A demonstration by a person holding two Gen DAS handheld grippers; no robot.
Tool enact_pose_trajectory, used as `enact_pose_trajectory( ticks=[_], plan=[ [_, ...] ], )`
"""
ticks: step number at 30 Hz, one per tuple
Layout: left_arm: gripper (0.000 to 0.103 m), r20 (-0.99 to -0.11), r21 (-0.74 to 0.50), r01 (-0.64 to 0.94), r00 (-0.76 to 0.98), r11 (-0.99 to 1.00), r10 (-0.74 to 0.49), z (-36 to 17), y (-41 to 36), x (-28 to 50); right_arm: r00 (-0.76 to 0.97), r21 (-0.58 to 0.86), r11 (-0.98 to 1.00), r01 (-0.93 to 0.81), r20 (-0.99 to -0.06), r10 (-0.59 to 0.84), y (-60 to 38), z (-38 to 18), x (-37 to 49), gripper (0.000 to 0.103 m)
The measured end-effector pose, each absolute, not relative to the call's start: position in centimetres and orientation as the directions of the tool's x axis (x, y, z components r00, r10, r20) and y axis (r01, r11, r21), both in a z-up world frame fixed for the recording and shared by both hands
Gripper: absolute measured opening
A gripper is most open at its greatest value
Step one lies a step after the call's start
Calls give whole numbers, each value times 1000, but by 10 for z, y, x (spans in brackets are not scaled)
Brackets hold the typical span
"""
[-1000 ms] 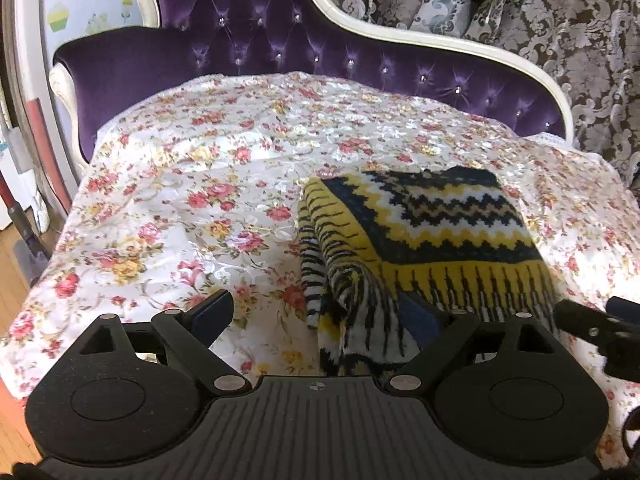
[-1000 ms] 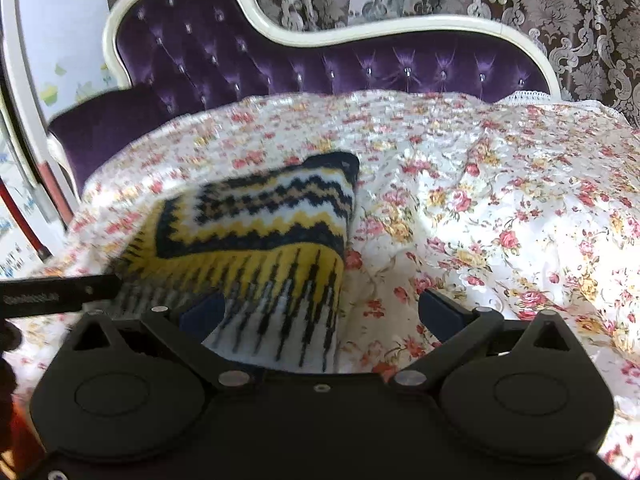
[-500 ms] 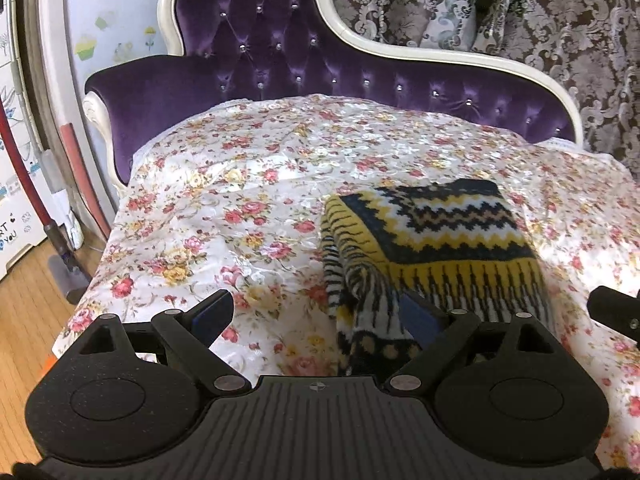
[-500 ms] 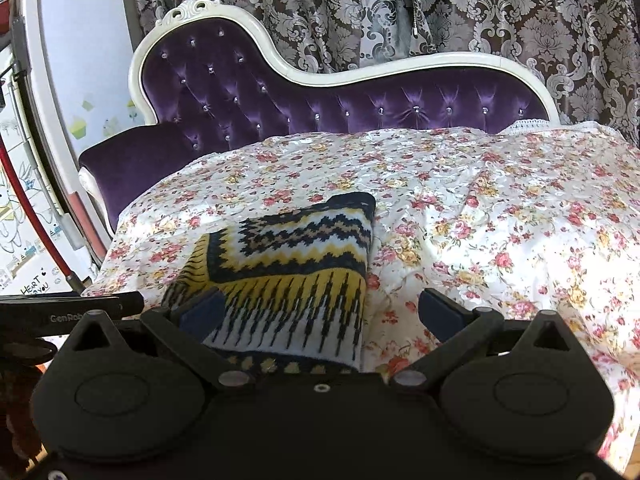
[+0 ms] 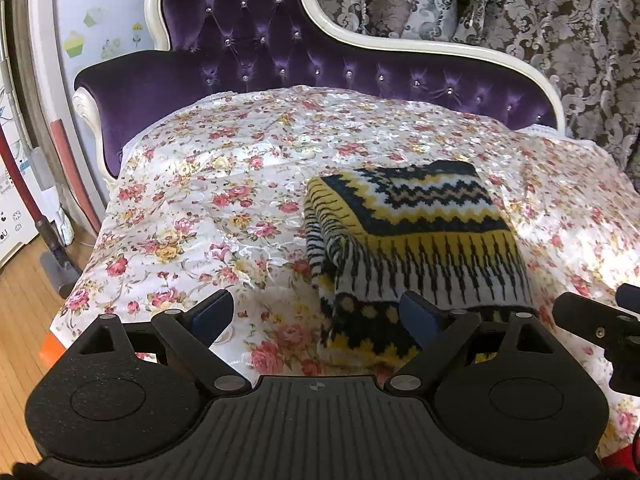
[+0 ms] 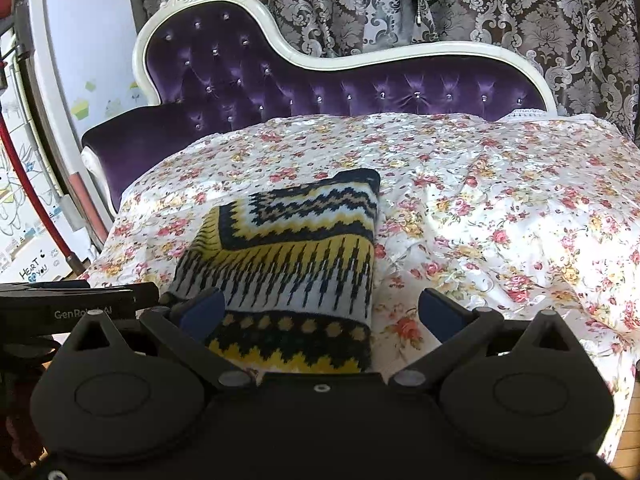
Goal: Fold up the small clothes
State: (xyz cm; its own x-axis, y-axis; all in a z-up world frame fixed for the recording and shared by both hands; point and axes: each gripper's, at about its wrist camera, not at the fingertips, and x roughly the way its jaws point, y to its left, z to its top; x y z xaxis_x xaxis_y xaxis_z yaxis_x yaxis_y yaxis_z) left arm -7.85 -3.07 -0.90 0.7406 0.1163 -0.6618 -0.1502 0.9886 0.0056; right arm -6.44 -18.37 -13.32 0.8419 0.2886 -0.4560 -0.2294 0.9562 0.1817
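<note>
A folded knit garment [image 5: 416, 240] in yellow, navy and white zigzag pattern lies on the floral cover near the front edge of the seat; it also shows in the right wrist view [image 6: 296, 256]. My left gripper [image 5: 316, 316] is open and empty, held back from the garment's near left corner. My right gripper [image 6: 320, 312] is open and empty, held back from the garment's near right edge. Each gripper's side shows at the edge of the other's view.
The floral cover [image 5: 224, 208] drapes a purple tufted chaise [image 5: 256, 56] with a white frame. Patterned curtains [image 6: 500, 4] hang behind. A wooden floor [image 5: 16, 320] and a red-handled vacuum [image 5: 24, 184] are at the left.
Both grippers have drawn back and up from the garment, open all along. The folded garment lies still on the cover.
</note>
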Motion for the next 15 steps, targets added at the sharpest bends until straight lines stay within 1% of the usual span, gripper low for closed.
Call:
enact_pose_trajectory(
  ticks=[15],
  plan=[
    [91, -668, -2, -147, 736, 989, 108, -9, -29, -83, 834, 171, 958, -229, -473, 284, -180, -134, -66, 103]
  ],
)
